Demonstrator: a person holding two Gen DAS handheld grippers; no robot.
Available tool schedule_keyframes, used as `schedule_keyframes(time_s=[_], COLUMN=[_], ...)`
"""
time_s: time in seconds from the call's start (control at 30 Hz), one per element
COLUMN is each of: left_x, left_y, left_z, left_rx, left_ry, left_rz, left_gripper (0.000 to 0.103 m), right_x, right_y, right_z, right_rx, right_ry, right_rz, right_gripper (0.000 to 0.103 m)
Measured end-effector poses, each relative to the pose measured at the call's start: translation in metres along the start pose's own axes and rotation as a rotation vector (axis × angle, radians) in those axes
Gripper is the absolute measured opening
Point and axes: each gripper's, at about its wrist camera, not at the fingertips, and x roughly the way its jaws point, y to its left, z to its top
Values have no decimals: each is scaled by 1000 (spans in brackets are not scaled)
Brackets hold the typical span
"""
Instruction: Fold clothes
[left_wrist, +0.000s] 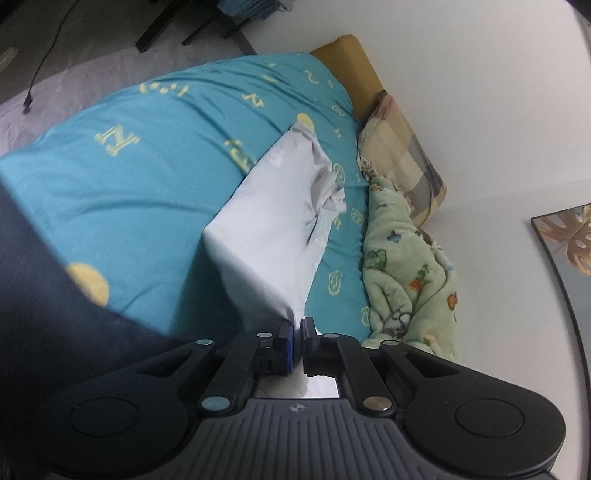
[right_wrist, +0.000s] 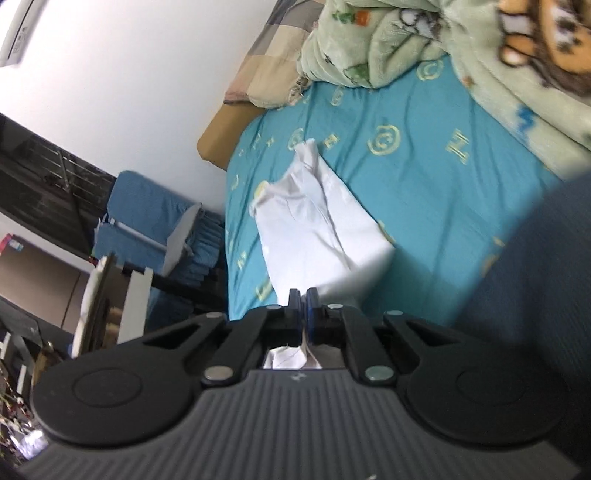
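- Broadly, the bed (left_wrist: 155, 192) fills both views, covered in a teal cotton sheet printed with pale yellow letters and circles; it is the working surface and looks smooth enough to fold on.
- Along the wall side lies a crumpled pale green fleece blanket with cartoon prints (left_wrist: 402, 273), with a checked beige and grey pillow (left_wrist: 402, 155) beyond it; both are near the garment but apart from it, so a fold should stay on the open teal side.
- The task's thing, a white thin cotton garment (left_wrist: 273, 221), lies partly on the sheet near the middle of the bed, its far end bunched and creased, while its near edge rises toward both cameras.
- The left gripper (left_wrist: 297, 341) has its jaws together, clamped on one near corner of the white cloth, which runs taut up from the sheet.
- The right gripper (right_wrist: 303, 312) likewise has its jaws pressed together on white fabric; a bit of it shows behind the jaws.
- The step in hand looks like lifting the near edge to carry it over the far part.
- To do it well, I would keep both corners level and the edge between them taut, and let the bunched far end shake flat before laying down.
- A lopsided lift would likely leave a skewed crease.
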Motion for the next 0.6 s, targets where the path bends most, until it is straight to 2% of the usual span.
schedule_keyframes(time_s=[0.13, 0.27, 0.4, 0.47, 0.6], left_x=[40, 99, 164, 197, 259], left_y=[-28, -63, -88, -94, -86], left_z=[47, 92, 128, 140, 166], left_rx=[42, 160, 319, 410, 497], left_ry=[-21, -52, -124, -169, -195], left_rz=[18, 87, 158, 194, 252], left_gripper=[5, 5, 5, 5, 5], right_x=[46, 108, 173, 207, 274], right_y=[12, 20, 20, 18, 13], right_z=[40, 77, 108, 118, 129], right_rx=[-9, -66, -163, -226, -358], right_ry=[-16, -29, -48, -45, -32], right_rz=[3, -30, -69, -83, -107], right_gripper=[5, 5, 6, 6, 6])
